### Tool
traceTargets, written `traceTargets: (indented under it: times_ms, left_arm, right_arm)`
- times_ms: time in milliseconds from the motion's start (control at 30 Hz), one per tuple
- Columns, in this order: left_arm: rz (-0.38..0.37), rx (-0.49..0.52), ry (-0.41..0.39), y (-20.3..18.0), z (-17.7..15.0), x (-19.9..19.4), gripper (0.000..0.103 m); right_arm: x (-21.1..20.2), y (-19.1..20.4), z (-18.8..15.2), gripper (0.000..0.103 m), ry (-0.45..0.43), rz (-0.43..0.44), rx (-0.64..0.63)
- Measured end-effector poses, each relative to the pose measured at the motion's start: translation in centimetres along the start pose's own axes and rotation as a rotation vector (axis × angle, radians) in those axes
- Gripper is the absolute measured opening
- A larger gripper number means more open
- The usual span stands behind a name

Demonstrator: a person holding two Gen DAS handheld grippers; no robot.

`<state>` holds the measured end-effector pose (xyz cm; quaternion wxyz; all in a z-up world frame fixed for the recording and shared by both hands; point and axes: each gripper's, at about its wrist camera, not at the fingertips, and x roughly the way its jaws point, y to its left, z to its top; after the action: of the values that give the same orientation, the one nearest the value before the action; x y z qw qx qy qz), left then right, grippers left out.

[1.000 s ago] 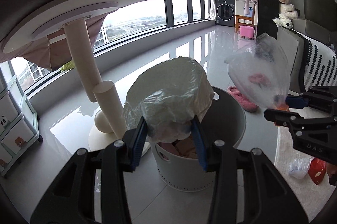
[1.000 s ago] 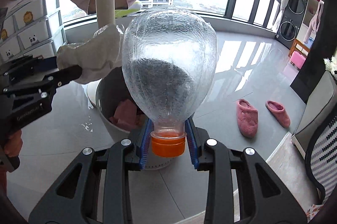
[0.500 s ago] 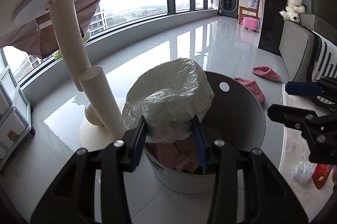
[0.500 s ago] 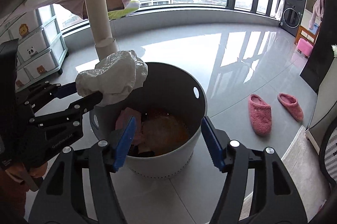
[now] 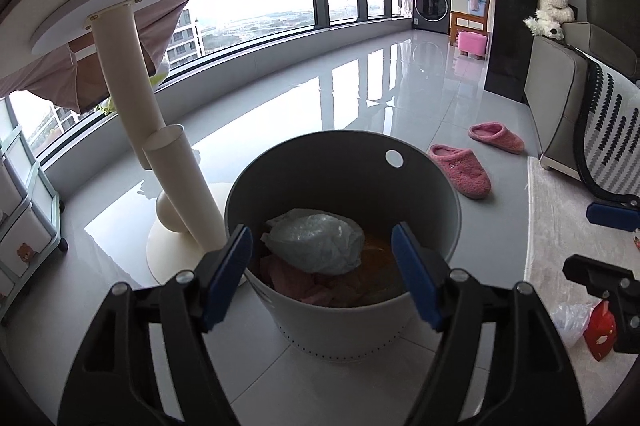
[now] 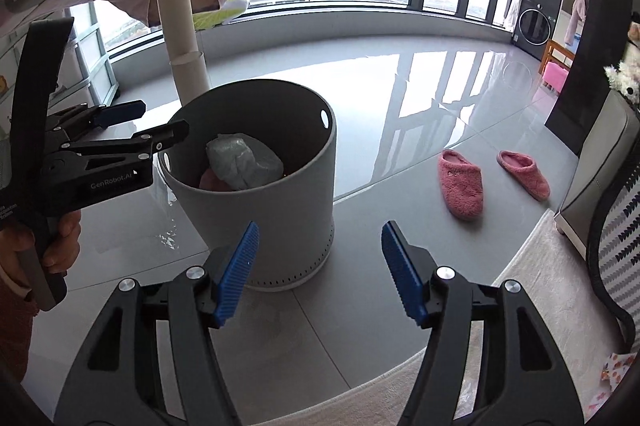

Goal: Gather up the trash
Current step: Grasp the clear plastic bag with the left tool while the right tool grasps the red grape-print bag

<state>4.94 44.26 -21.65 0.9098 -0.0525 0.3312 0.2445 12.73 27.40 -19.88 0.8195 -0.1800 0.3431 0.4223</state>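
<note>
Now both grippers are standing empty, and that is the main change from a second ago. The left gripper [image 5: 322, 272] is hovering over the near rim of the grey bin [image 5: 436, 186] with its blue fingers [image 5: 228, 272] spread wide — earlier they were clamped on the crumpled plastic bag [image 5: 316, 246], which is now lying inside the bin on top of pink rubbish, touching neither finger. The right gripper [image 6: 318, 272] is also gaping open, holding nothing; a second ago it was pinching a clear bottle by its orange cap, and half a second ago it was already open over the bin. From its own view it is now sitting back from the bin [image 6: 280, 210], which is standing on the glossy floor [image 6: 400, 106] just ahead of its fingertips, with the bag [image 6: 244, 166] showing over the rim. An orange patch is showing in the bin beside the bag, though whether it is the bottle cannot be told. More rubbish — a clear wrapper [image 5: 570, 316] and a red packet [image 5: 600, 326] — is lying on the rug [image 5: 560, 226] to the right, and two pink slippers [image 6: 460, 184] are resting on the floor beyond.
</note>
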Motion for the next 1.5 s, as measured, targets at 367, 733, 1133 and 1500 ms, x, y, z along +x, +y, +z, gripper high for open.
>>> traceTargets:
  times_ms: [367, 733, 1133, 1500]
  left_arm:
    - [-0.094, 0.062, -0.002, -9.8, -4.6, -4.4, 0.073]
    - [-0.249, 0.169, 0.107, -25.2, -12.2, -5.2, 0.073]
    - [-0.353, 0.357, 0.221, -40.3, -19.2, -1.0, 0.073]
    - [-0.342, 0.414, 0.267, -45.0, -20.1, 6.0, 0.073]
  right_arm:
    - [-6.8, -6.3, -11.4, 0.062, 0.003, -0.113, 0.111]
    - [-13.9, -17.5, -27.7, 0.062, 0.076, -0.348, 0.338]
    - [-13.1, -26.4, -38.4, 0.062, 0.159, -0.453, 0.553]
    - [-7.1, -30.6, -40.8, 0.070, 0.182, -0.405, 0.676]
